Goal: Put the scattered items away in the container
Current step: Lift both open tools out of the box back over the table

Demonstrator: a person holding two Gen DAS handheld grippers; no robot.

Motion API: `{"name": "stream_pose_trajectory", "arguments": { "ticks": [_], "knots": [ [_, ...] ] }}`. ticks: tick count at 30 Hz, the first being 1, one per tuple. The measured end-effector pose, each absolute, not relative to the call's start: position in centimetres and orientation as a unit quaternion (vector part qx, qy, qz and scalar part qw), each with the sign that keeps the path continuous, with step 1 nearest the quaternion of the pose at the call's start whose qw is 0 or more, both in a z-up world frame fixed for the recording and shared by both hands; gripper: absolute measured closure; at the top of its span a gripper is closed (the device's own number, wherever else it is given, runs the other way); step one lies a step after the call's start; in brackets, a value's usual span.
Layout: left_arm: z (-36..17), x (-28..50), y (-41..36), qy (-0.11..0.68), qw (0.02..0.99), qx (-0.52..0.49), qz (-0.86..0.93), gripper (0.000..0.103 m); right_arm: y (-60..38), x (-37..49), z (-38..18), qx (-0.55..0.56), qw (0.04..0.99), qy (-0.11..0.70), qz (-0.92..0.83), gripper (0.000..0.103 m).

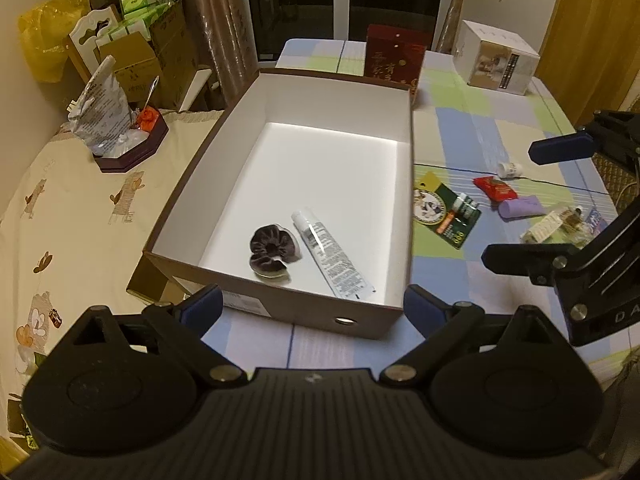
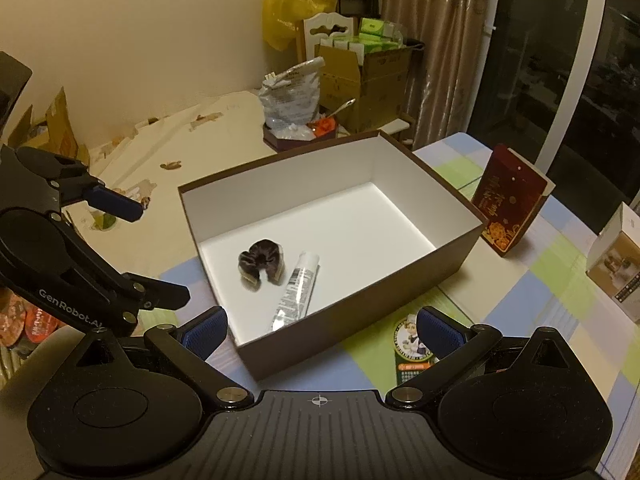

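Observation:
A brown box [image 1: 224,160] with a white inside stands on the checked tablecloth. In it lie a dark scrunchie [image 1: 274,248] and a white tube [image 1: 330,256]. To its right are scattered a green card pack [image 1: 446,212], a red packet [image 1: 496,189], a purple roll [image 1: 522,207], a small white bottle [image 1: 510,169] and a clear bottle [image 1: 556,226]. My left gripper [image 1: 312,308] hangs open and empty at the box's near wall. My right gripper [image 1: 536,204] is open over the scattered items. The right wrist view shows the box [image 2: 460,248], scrunchie [image 2: 260,264], tube [image 2: 298,290], my right gripper [image 2: 320,330] and my left gripper [image 2: 148,250].
A dark red gift box [image 1: 394,58] stands behind the brown box, and a white carton [image 1: 496,60] sits at the table's far right. On the cream cloth to the left is a dark tray [image 1: 128,148] with bags. Cardboard boxes [image 1: 160,52] and a yellow bag [image 1: 48,36] are stacked beyond.

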State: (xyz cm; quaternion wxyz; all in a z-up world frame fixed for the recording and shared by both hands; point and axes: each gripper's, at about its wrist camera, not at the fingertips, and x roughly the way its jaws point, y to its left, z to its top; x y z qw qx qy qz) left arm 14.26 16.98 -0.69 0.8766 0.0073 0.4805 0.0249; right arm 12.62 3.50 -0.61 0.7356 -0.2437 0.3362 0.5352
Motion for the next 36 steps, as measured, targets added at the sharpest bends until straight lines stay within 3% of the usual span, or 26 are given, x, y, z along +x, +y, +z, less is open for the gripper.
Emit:
{"name": "stream_pose_trajectory", "arguments": {
  "ticks": [25,36],
  "knots": [
    [2.4,7.2,9.2,0.449,0.893,-0.005,0.003,0.007,-8.8,7.2,3.6,-0.176,0.791,0.328,0.485,0.000],
    [0.7,7.2,5.1,0.447,0.894,0.008,-0.021,0.007,-16.0,7.8,2.3,-0.136,0.823,0.347,0.429,0.000]
  ]
}}
